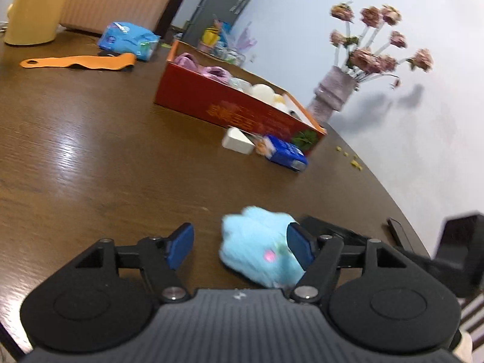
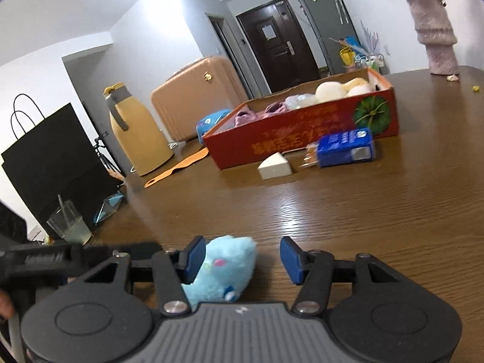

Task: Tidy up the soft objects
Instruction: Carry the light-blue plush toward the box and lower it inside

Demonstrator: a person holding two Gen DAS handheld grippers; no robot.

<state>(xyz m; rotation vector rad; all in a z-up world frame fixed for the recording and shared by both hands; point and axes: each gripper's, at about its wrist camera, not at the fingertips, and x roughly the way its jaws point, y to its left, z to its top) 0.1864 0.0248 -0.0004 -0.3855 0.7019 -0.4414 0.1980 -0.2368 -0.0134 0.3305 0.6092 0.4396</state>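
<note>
A light blue plush toy (image 1: 257,249) lies on the brown table between both grippers. My left gripper (image 1: 240,246) is open, with the toy against its right pad (image 1: 299,246). My right gripper (image 2: 240,260) is open, with the toy (image 2: 224,269) against its left pad (image 2: 193,260). A red cardboard box (image 1: 230,109) farther back holds pink and white soft items; it also shows in the right wrist view (image 2: 302,133). A white wedge sponge (image 1: 237,141) and a blue packet (image 1: 286,152) lie in front of the box.
A vase of flowers (image 1: 332,93) stands near the table's far edge. An orange strap (image 1: 78,62), a blue tissue pack (image 1: 130,40) and a yellow jug (image 2: 136,130) are at the far side. A glass (image 2: 68,222) and black bag (image 2: 51,163) stand at the left.
</note>
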